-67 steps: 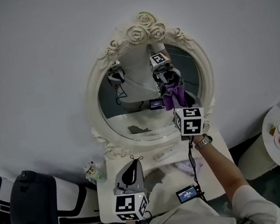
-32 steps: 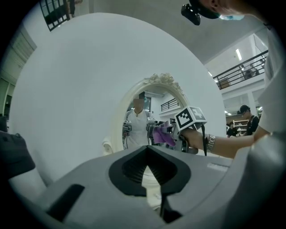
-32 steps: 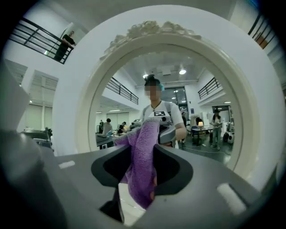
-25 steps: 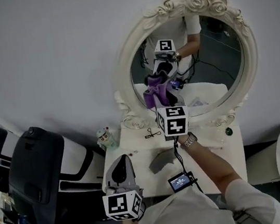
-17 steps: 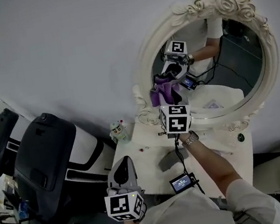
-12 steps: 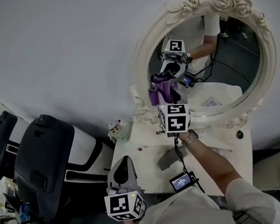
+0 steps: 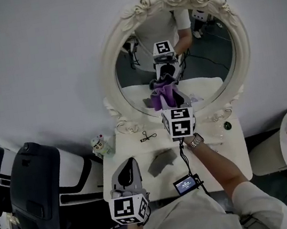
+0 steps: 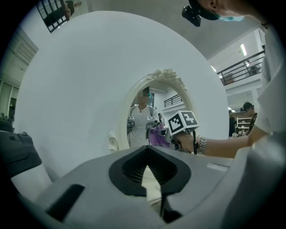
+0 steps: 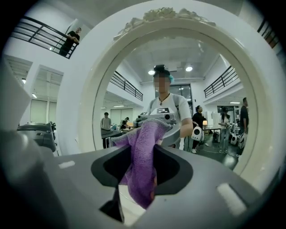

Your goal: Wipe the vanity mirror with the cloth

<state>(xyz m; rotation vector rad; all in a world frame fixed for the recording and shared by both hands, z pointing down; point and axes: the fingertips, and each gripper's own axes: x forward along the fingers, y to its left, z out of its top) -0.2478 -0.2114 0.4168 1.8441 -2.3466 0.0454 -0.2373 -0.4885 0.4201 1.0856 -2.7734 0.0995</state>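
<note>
Left gripper (image 7: 130,164) sits low over the white worktop (image 7: 222,152), jaws pressed together, nothing between them. Right gripper (image 7: 169,101) is raised, jaws pinching the purple cloth (image 7: 162,96). The cloth is at the lower glass of the oval vanity mirror (image 7: 109,73), which has an ornate white frame and stands at the worktop's back.

Grey lump (image 7: 162,162) and clip (image 7: 146,136) obstruct table (image 7: 230,149) before mirror (image 7: 213,57)
</note>
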